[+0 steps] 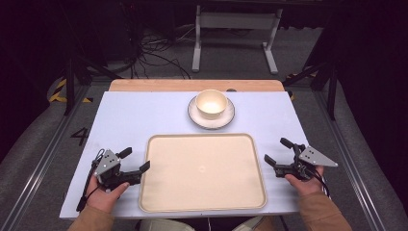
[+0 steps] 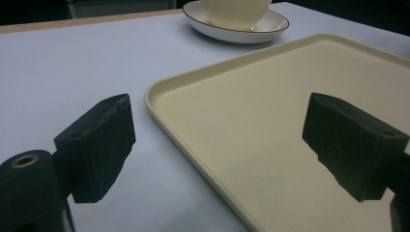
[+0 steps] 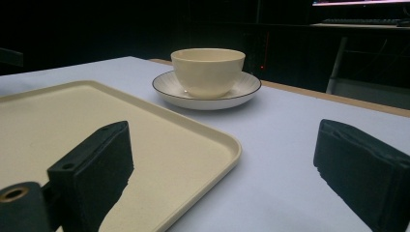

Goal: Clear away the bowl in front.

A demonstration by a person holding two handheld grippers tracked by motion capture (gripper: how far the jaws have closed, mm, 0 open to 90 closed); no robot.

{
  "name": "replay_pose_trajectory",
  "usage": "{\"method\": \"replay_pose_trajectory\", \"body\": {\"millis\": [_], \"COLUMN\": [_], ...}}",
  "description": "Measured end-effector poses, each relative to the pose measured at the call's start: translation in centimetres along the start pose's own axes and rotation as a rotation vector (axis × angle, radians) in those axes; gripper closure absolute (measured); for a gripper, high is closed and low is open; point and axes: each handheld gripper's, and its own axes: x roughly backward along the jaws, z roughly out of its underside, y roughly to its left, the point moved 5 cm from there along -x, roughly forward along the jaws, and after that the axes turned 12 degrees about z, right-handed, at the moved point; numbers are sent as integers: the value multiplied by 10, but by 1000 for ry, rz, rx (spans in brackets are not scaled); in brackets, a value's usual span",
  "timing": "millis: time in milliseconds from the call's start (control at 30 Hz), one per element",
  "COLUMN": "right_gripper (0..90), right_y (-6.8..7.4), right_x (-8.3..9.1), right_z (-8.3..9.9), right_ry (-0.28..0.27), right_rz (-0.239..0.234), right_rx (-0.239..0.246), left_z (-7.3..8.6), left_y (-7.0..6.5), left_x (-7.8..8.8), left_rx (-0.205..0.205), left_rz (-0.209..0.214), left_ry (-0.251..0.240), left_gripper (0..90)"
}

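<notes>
- the left tongs [image 1: 134, 160] sit at the left edge of the tray [image 1: 202, 207], jaws spread wide with nothing between them; seen from the left gripper view, one jaw hangs over the tray and the other over the bare worktop [image 1: 125, 115].
- the right tongs [image 1: 279, 150] rest just off the tray's right edge, also wide open and holding nothing.
- the tray lies flat at the near middle of the worktop, between the two tongs; the bowl [image 1: 211, 103] stands in its saucer [image 1: 226, 118] just beyond the tray's far edge, apart from it.
- the step in hand looks like taking hold of the tray by its two sides, or reaching past it for the bowl; i cannot tell which.
- for the tray, it would pay to slip one jaw under the raised lip on each side, close both at once and lift level, so it does not tip.
- the tray is a cream rectangle with rounded corners and a low rolled lip, matte and faintly speckled, likely hard plastic.
- the bowl is cream, smooth, round and glossy; the saucer is white with a thin dark line round its rim, probably glazed and slippery.
- the worktop is pale, flat and matte, with a wooden strip along its far edge.
</notes>
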Motion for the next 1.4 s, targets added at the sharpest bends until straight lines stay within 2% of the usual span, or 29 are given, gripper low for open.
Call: {"method": "replay_pose_trajectory", "body": {"millis": [867,933,1067,1200,1400], "right_gripper": [69,69,69,69,68], "right_y": [0,-1,-1,-1,-1], "right_x": [0,0,0,0,0], "right_z": [0,0,0,0,0], "right_ry": [-4,-4,-4,-5,-5], "right_rz": [-5,-5,-5,-5,-4], "right_rx": [-5,-6,-6,-7,-7], "left_z": [0,0,-5,-19,-25], "left_y": [0,0,0,-3,-6], "left_x": [0,0,2,9,11], "left_rx": [3,6,9,13,4], "left_rz": [3,0,3,1,-1], "left_ry": [3,14,-3,-36,-34], "left_gripper": [118,121,117,118,121]}}
